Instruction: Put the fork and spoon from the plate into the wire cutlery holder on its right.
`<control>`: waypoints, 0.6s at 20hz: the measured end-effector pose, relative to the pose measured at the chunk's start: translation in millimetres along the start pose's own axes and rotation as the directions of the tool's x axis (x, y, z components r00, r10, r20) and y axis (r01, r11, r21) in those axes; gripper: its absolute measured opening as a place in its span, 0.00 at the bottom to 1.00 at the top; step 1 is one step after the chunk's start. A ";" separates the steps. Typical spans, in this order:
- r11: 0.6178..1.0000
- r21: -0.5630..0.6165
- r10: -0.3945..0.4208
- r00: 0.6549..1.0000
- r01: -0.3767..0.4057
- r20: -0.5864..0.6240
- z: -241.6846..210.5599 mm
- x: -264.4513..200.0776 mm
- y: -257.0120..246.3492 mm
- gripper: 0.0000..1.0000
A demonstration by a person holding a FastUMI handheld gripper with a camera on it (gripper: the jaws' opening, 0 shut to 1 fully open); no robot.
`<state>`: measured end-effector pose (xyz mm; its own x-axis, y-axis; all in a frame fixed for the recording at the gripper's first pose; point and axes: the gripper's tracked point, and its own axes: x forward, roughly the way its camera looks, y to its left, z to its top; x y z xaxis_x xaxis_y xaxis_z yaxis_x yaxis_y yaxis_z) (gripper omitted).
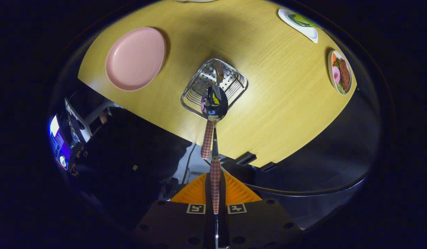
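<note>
My gripper (215,195) is shut on the red-and-white checked handle of the spoon (214,103). It holds the spoon pointing down, with the shiny bowl hanging over the near rim of the wire cutlery holder (234,84). The holder stands on the wooden table (275,103), just beyond my fingers. The fork (207,138) stands inside the holder, tines down on the perforated bottom, and its checked handle leans out toward me beside the spoon's shaft. To the holder's left lies the pink plate (135,58), with nothing on it.
A white dish with greens (301,23) and a small plate of food (340,72) sit at the table's far right. The table's near edge runs below the holder. A person in dark clothes (130,155) and a lit screen (58,138) are at the left.
</note>
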<state>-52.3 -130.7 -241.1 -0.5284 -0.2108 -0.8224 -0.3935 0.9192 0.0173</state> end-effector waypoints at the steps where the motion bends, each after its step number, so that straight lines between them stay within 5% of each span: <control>1: 1.000 -0.010 -0.025 0.999 0.025 -0.025 6.5 1.3 -1.0 0.08; 12: 0.997 -0.040 -0.073 0.994 0.069 -0.086 70.6 -2.1 9.6 0.12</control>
<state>-1.8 -97.9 -279.4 -0.5610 -0.3046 -0.7697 -0.4587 0.8884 -0.0174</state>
